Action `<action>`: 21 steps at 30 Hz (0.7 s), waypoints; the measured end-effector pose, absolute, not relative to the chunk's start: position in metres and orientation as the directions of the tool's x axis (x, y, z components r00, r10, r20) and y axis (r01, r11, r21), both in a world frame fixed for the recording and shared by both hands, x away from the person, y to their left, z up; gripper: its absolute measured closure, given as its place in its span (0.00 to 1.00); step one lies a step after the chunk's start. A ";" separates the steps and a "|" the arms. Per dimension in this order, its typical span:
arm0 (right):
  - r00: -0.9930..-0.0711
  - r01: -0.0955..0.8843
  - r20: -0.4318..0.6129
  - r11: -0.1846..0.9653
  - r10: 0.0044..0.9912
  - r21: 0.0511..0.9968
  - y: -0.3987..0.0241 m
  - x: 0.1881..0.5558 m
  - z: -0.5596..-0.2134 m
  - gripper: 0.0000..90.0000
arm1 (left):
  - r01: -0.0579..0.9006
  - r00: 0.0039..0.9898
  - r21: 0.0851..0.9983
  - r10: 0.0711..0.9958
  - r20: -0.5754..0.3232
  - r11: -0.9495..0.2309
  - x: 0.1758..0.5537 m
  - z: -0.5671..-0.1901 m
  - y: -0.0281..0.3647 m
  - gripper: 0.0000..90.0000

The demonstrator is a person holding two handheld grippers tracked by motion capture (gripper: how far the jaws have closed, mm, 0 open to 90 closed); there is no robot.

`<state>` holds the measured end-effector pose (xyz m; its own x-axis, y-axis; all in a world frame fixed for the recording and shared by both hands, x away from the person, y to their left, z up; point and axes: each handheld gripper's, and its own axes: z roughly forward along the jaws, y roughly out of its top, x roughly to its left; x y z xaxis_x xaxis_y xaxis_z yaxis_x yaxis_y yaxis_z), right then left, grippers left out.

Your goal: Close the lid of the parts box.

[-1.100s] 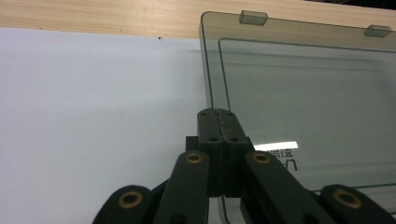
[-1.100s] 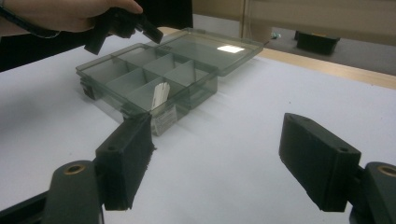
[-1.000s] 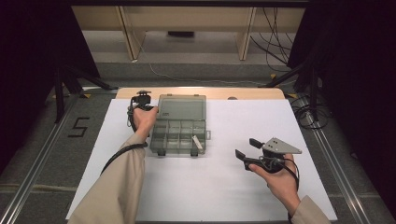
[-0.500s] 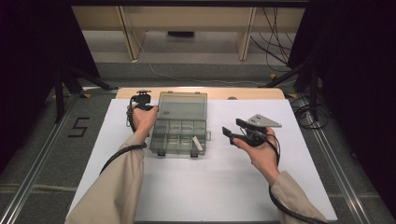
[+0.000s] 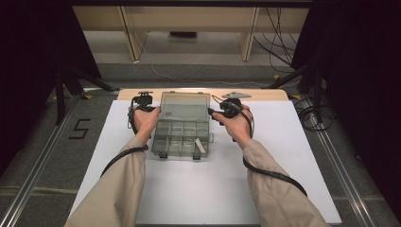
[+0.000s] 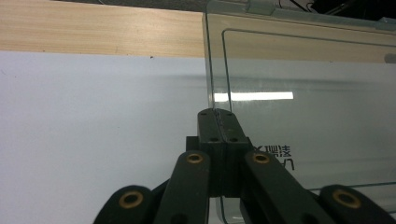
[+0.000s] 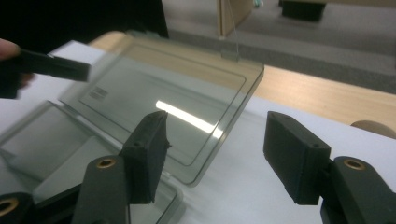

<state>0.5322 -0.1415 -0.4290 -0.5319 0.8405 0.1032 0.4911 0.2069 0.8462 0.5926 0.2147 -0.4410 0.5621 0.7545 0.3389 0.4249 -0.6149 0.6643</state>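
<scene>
Clearly see-through compartment box [image 5: 182, 132], lid [image 5: 185, 106] raised (greyish tint).

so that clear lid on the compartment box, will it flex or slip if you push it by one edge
Likely some flex: the clear lid looks like thin plastic, hinged to the box. Its glossy, reflective surface suggests it could slip, though the left gripper is shut on its edge. Probably light; the box might shift on the smooth white table.

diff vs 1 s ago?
The right gripper swept from the table's right side in to the right edge of the box's open lid; its jaws have been closing, straddling that edge without touching. The left gripper stayed clamped on the lid's left edge; box unmoved.
</scene>
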 end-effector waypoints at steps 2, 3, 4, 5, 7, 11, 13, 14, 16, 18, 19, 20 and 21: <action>-0.511 0.503 0.081 0.221 0.856 0.835 -0.135 0.541 -0.433 0.47 | 0.424 0.562 0.665 0.755 0.339 -0.614 0.592 -0.441 0.215 1.00; -0.502 0.517 0.092 0.213 0.860 0.829 -0.132 0.545 -0.435 0.47 | 0.424 0.561 0.666 0.755 0.338 -0.614 0.592 -0.441 0.215 1.00; -0.505 0.511 0.065 0.237 0.861 0.826 -0.130 0.551 -0.439 0.48 | 0.423 0.561 0.667 0.755 0.338 -0.613 0.592 -0.441 0.215 1.00; -0.494 0.533 0.086 0.224 0.865 0.816 -0.127 0.553 -0.440 0.49 | 0.422 0.561 0.667 0.755 0.340 -0.614 0.592 -0.441 0.214 1.00; -0.479 0.564 0.092 0.226 0.873 0.794 -0.123 0.558 -0.443 0.49 | 0.422 0.560 0.667 0.755 0.341 -0.614 0.592 -0.441 0.214 1.00; -0.420 0.614 0.119 0.184 0.900 0.768 -0.116 0.565 -0.450 0.52 | 0.424 0.560 0.664 0.754 0.342 -0.616 0.592 -0.441 0.214 1.00; -0.397 0.646 0.125 0.180 0.909 0.742 -0.115 0.566 -0.452 0.53 | 0.422 0.560 0.664 0.754 0.343 -0.616 0.591 -0.442 0.213 1.00; -0.394 0.649 0.128 0.177 0.910 0.740 -0.114 0.568 -0.453 0.54 | 0.422 0.559 0.666 0.755 0.343 -0.615 0.591 -0.442 0.213 1.00; -0.376 0.659 0.127 0.168 0.918 0.733 -0.114 0.569 -0.455 0.58 | 0.422 0.558 0.667 0.756 0.343 -0.614 0.591 -0.441 0.213 1.00; -0.371 0.667 0.129 0.167 0.920 0.726 -0.114 0.570 -0.457 0.61 | 0.421 0.558 0.669 0.756 0.343 -0.613 0.591 -0.441 0.213 1.00; -0.373 0.657 0.118 0.172 0.920 0.734 -0.114 0.571 -0.459 0.63 | 0.420 0.558 0.669 0.756 0.343 -0.613 0.591 -0.441 0.213 1.00; -0.369 0.660 0.120 0.168 0.922 0.733 -0.114 0.570 -0.459 0.66 | 0.423 0.558 0.666 0.756 0.342 -0.614 0.591 -0.441 0.212 1.00; -0.356 0.672 0.143 0.146 0.924 0.726 -0.113 0.570 -0.459 0.67 | 0.425 0.558 0.665 0.756 0.342 -0.615 0.591 -0.441 0.213 1.00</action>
